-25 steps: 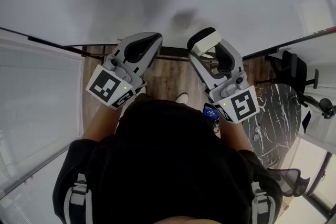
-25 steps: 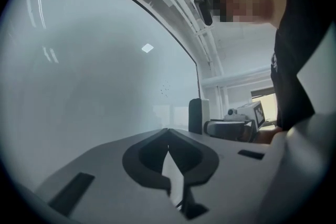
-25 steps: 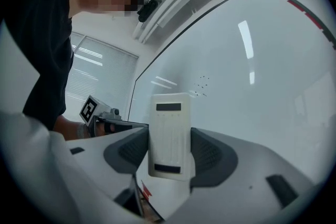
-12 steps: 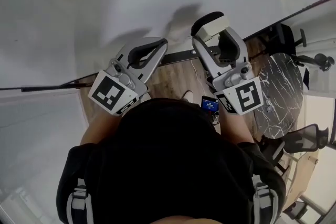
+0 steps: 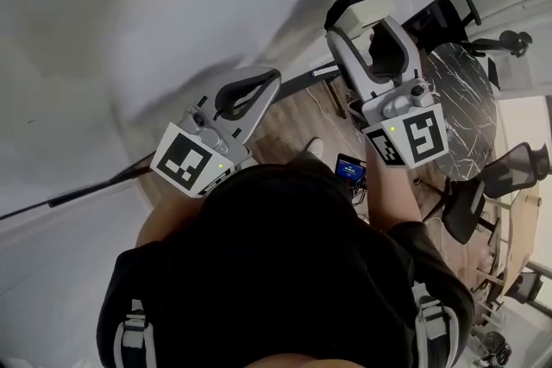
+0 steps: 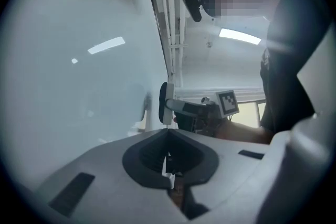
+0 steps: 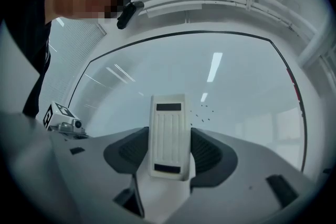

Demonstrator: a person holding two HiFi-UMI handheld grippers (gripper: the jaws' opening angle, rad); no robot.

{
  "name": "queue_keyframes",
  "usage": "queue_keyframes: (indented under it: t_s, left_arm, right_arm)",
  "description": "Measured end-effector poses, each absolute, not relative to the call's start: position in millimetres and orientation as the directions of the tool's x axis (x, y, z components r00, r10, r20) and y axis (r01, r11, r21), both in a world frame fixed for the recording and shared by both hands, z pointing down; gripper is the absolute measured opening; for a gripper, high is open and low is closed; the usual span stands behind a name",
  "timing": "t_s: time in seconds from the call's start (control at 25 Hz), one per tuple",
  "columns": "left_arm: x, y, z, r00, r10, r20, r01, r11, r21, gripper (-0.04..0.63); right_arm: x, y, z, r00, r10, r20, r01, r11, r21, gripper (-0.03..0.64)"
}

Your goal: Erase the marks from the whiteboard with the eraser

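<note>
Person stands close before whiteboard (image 5: pixel 155 4), one tool in each hand. Right tool (image 5: pixel 360 13) is raised toward board, jaws closed on long sides of white eraser (image 7: pixel 168 136). Eraser sits upright between them, ribbed back showing. Cluster of small dark marks (image 7: pixel 202 112) on board, just right of eraser top end. Cannot tell if eraser touches board. Left tool (image 6: pixel 168 132) is lower, beside right one, jaws fully together, nothing between. Round dark marble desk (image 5: pixel 466 99) and office chair (image 5: pixel 470 207) on floor at right.
</note>
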State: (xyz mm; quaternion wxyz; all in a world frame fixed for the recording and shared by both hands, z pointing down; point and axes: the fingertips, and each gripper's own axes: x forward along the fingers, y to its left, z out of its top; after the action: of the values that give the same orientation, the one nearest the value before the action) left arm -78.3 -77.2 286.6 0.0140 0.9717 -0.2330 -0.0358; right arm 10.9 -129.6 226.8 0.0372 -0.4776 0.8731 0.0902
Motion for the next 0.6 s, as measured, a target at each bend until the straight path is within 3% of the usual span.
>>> queue_keyframes:
  t_s: [0.6]
  left_arm:
    - [-82, -77, 280, 0.852, -0.519, -0.066, -0.518, -0.855, 0.026, 0.005]
  right_arm:
    - [2, -149, 191, -0.539, -0.807, -0.241, -0.841, 0.498, 0.212, 0.247]
